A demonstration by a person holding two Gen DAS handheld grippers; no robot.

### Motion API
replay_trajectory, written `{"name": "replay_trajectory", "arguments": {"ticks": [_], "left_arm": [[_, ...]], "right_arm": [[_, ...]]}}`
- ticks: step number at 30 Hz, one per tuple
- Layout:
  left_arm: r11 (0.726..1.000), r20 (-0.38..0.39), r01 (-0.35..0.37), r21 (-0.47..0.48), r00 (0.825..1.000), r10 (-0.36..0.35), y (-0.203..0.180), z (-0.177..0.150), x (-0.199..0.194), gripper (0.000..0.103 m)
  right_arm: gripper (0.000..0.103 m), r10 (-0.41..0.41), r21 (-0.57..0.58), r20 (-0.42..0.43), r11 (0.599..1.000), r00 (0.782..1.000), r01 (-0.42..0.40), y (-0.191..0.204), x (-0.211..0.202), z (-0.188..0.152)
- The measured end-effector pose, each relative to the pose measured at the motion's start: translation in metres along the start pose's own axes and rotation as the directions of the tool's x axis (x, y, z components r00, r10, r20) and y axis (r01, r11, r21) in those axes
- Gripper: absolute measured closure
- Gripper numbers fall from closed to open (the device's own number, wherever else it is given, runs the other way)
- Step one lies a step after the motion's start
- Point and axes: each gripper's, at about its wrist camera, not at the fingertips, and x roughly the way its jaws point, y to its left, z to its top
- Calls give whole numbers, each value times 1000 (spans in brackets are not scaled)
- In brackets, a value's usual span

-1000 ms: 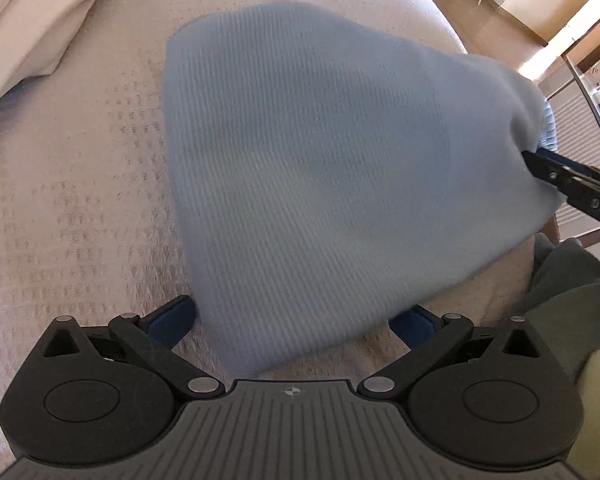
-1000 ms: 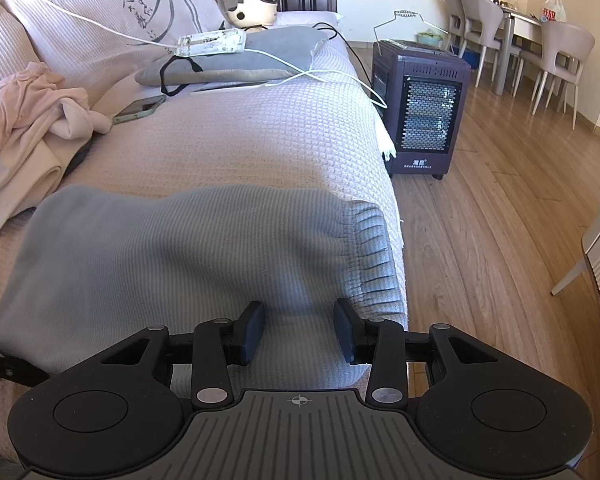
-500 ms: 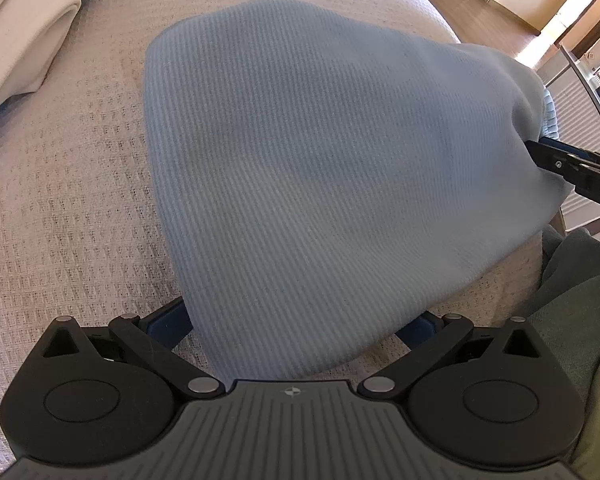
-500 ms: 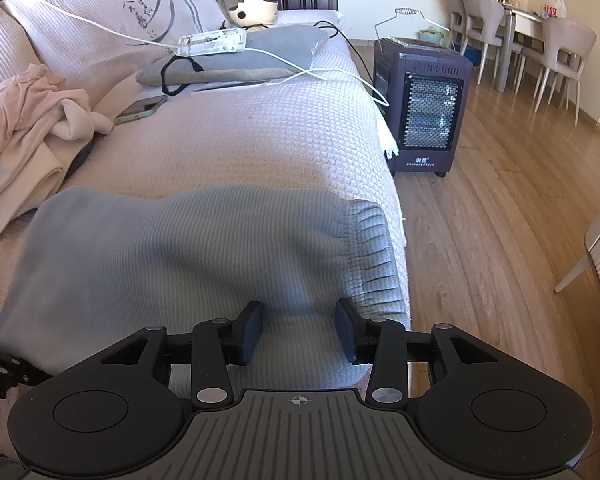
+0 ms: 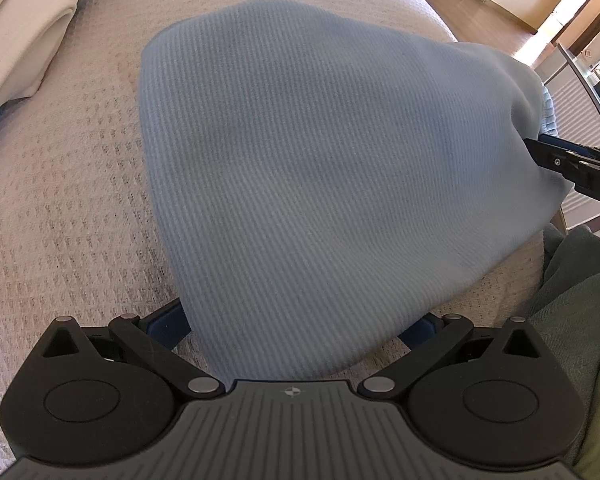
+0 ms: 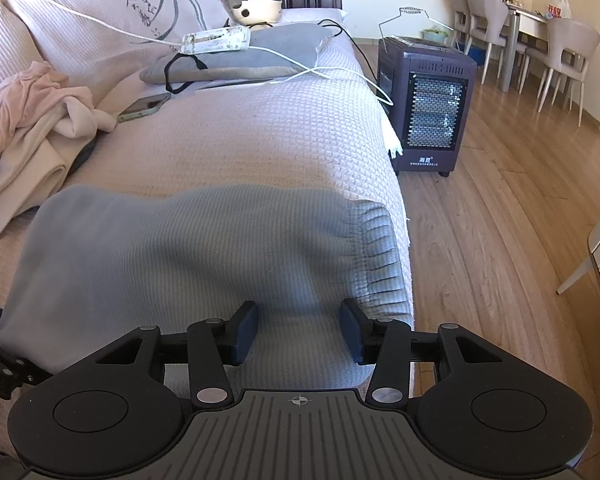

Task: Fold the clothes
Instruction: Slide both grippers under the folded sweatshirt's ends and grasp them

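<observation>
In the left wrist view the left tool (image 5: 296, 320) sits at the bottom centre, fingers spread wide, the pale blue ribbed knit garment (image 5: 320, 168) lying between and over them on the cream waffle-weave sofa cover (image 5: 60, 208). In the right wrist view the right tool (image 6: 298, 330), also spread, straddles the garment's near edge, its gathered cuff (image 6: 376, 256) at centre right.

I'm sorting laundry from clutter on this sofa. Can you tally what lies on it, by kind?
Clothes: 2, blue garment and pink pile
Cushions: 1, grey cushion
Phones: 1, phone
Power strips: 1, strip
Total: 5
How many pieces make up the pink pile cannot be told.
</observation>
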Motion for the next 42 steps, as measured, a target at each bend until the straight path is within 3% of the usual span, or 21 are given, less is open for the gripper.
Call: {"name": "replay_trajectory", "arguments": {"ticks": [15,18,20,23,28,31,35,38,42], "left_arm": [[1000,7,17,13,1000,-17,1,3,-6,0],[1000,12,28,12,1000,-29,3,5,-16,0],[999,52,14,44,999,-17,0,6,-32,0],[999,92,24,46,995,-28,1,11,-49,0],[999,73,37,-31,997,-35,10,19,-47,0],[985,62,132,-111,990,-126,28,20,-54,0],[936,83,278,-215,960,-267,41,13,-71,0],[931,108,245,-272,969,-223,36,-4,-74,0],[918,112,240,-315,970,-216,46,4,-65,0]], "right_arm": [[53,28,-17,-23,999,999,-29,-1,-3,5],[44,67,-18,-12,998,998,-67,-2,-15,8],[30,119,-5,1,993,993,-119,-7,-26,10],[18,163,-16,18,987,987,-162,-18,-43,14],[10,190,-42,7,981,982,-189,-44,-52,22],[10,218,-37,-18,975,976,-218,-60,-45,28],[9,313,49,-57,949,948,-311,-81,-23,39],[9,365,96,-97,929,926,-356,-88,-3,43],[9,426,133,-152,903,892,-408,-91,21,45]]}}
